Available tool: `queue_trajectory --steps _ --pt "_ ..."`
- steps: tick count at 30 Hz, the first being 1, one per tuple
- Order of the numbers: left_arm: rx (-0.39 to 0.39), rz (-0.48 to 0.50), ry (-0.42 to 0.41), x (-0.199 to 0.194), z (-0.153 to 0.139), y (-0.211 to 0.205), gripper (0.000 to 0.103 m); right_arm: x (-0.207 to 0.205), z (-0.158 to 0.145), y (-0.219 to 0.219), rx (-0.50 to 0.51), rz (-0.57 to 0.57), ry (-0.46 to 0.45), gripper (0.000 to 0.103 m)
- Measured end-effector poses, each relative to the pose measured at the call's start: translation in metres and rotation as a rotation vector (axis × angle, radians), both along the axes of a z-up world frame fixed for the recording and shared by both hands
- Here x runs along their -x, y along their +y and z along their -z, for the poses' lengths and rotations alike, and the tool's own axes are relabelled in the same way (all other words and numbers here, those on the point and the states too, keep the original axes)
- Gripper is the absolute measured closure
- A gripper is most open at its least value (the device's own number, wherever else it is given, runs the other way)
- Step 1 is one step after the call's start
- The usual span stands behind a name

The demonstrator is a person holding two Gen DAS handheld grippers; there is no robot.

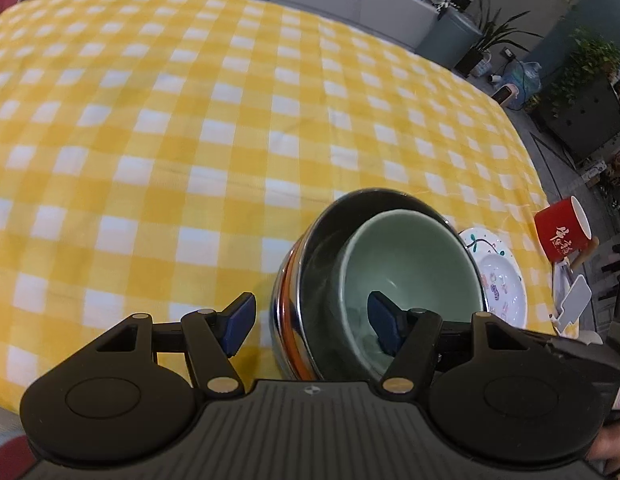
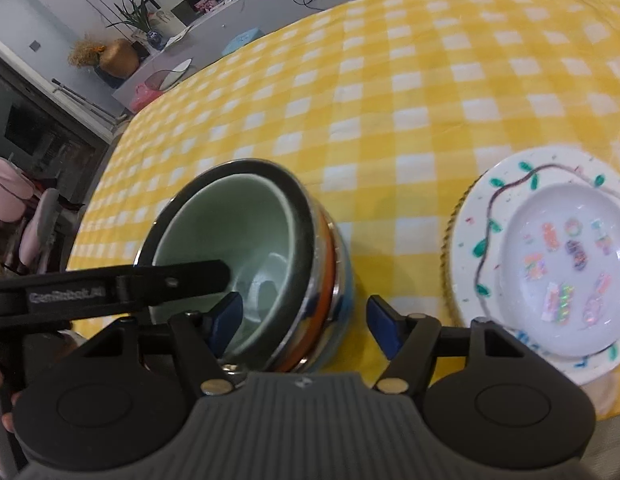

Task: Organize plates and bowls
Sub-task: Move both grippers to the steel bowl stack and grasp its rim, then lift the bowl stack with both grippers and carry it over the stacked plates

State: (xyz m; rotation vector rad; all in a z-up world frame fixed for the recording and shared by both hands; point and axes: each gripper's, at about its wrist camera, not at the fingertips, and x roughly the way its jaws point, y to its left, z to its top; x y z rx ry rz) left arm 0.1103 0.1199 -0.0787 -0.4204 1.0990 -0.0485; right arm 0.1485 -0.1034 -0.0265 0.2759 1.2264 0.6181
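Note:
A pale green bowl (image 1: 414,264) sits nested inside a steel bowl (image 1: 294,300) on the yellow checked tablecloth (image 1: 190,120). My left gripper (image 1: 310,320) is open, its jaws straddling the near walls of both bowls, the right fingertip inside the green bowl. In the right wrist view my right gripper (image 2: 304,322) is open, straddling the other side of the steel bowl (image 2: 330,280) and green bowl (image 2: 230,224). The left gripper's arm (image 2: 110,284) reaches into the bowl. A white decorated plate (image 2: 482,240) holds a smaller white dish (image 2: 570,264); the plate also shows in the left wrist view (image 1: 502,276).
A red mug (image 1: 562,228) stands at the table's right edge beyond the plate. The table edge drops off on the right (image 1: 542,184). Furniture and plants (image 1: 590,80) stand beyond the table.

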Motion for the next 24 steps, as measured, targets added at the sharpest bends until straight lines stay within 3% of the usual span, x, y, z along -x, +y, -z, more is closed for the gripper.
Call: queue_trajectory --steps 6,12,14,24 --pt "-0.027 -0.043 0.019 -0.001 0.007 -0.003 0.029 -0.002 0.012 0.010 -0.001 -0.005 0.027 0.037" --pt "0.147 -0.133 0.052 -0.003 0.022 0.006 0.028 -0.005 0.019 0.007 -0.028 0.011 0.051 0.036" --pt "0.171 -0.154 0.056 -0.002 0.023 0.007 0.029 -0.004 0.018 0.005 -0.031 0.013 0.045 0.039" --pt "0.133 -0.166 0.054 0.001 0.018 0.002 0.031 -0.002 0.018 -0.006 -0.063 0.086 0.117 0.044"
